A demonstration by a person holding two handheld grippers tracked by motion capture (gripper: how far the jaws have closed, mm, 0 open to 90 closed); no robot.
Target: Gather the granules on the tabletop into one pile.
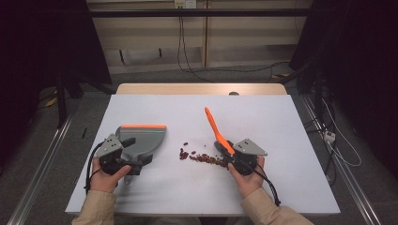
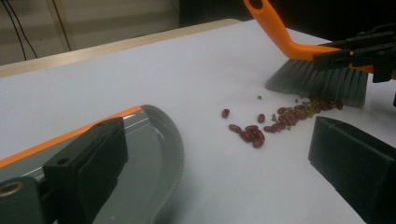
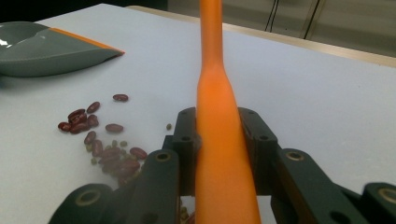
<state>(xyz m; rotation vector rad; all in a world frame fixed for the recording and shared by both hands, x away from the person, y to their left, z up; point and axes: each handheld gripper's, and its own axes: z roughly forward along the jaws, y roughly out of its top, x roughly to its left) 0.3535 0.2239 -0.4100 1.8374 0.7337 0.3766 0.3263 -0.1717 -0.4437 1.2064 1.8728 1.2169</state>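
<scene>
A grey dustpan (image 1: 143,138) with an orange lip lies at the left of the white table; it also appears in the right gripper view (image 3: 42,56). My left gripper (image 1: 138,151) stands open: one jaw hangs over the dustpan (image 2: 154,154), the other over bare table, and the pads press nothing. My right gripper (image 1: 228,153) is shut on the orange handle of a brush (image 1: 212,123). The handle (image 3: 219,116) runs up between its jaws. Grey bristles (image 2: 317,81) rest at the edge of a scatter of red beans (image 1: 199,158), with a few small green ones (image 3: 107,149).
The white table top (image 1: 272,122) has a wooden strip (image 1: 202,88) along its far edge. Cables (image 1: 187,61) hang against the back wall and lie on the floor. A metal rail (image 1: 42,159) runs along the floor at the left.
</scene>
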